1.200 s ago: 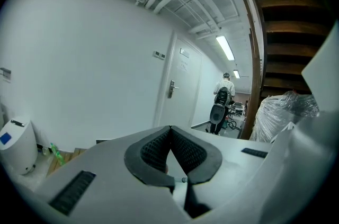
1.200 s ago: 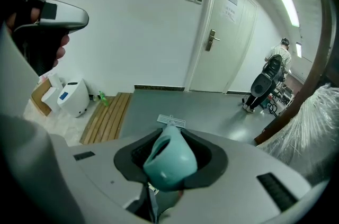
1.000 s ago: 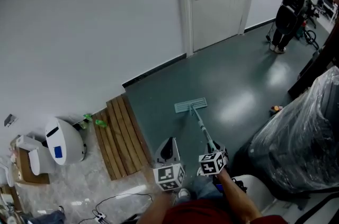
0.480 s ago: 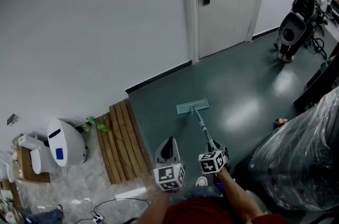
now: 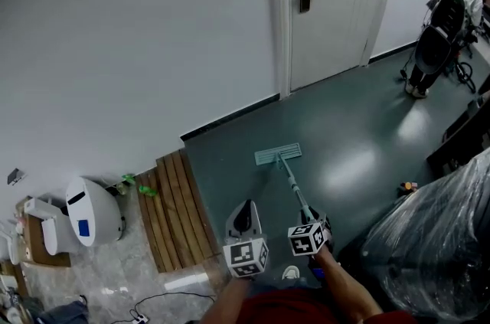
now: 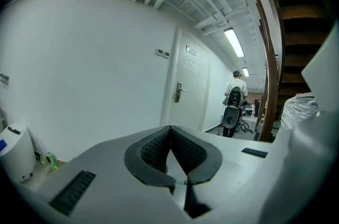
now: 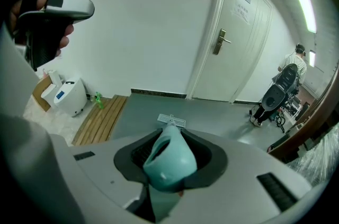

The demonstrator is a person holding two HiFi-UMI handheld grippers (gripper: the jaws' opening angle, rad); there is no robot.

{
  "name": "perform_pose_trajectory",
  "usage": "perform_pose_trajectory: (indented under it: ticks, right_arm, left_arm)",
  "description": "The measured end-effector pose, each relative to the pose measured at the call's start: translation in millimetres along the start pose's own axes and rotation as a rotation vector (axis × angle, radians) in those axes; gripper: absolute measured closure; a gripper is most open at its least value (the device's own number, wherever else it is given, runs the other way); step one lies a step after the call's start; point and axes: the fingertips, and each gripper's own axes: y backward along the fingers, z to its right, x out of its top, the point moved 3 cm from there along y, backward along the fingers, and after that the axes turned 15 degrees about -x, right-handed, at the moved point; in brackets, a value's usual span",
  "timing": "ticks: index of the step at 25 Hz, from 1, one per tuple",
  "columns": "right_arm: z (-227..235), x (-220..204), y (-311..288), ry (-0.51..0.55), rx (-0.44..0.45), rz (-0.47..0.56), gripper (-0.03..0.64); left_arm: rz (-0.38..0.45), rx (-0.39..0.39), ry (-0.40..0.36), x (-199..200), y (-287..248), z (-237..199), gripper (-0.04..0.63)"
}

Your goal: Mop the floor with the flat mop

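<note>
**Flat mop held by one gripper, head down on floor**

Right gripper point(image 7: 170, 150): jaws are clamped on the teal top end of the mop handle point(image 7: 168, 158). Gripping at the very end appears chosen to give full reach for pushing strokes.

The handle slopes forward and down to the mop head point(image 5: 278, 153). The head lies flat on the dark green floor point(image 5: 352, 123), near the wooden boards point(image 5: 172, 204) and well short of the door point(image 5: 329, 1).

Left gripper point(image 6: 170, 144): jaws are together with nothing between them. It is held just beside the right one, idle, pointing roughly level down the corridor.

Right forearm point(image 5: 341, 292) reaches forward from the body, low in the head view.
</note>
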Motion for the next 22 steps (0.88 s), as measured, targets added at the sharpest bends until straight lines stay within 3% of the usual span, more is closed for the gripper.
perform_pose_trajectory:
  ticks: [22]
  right_arm:
    - [-51.1,137.6,-93.2,-0.028,-0.065,-0.042,0.502]
  left_arm:
    - [0.022,-0.06,-0.005,55.4,-99.2,-150.5,0.581]
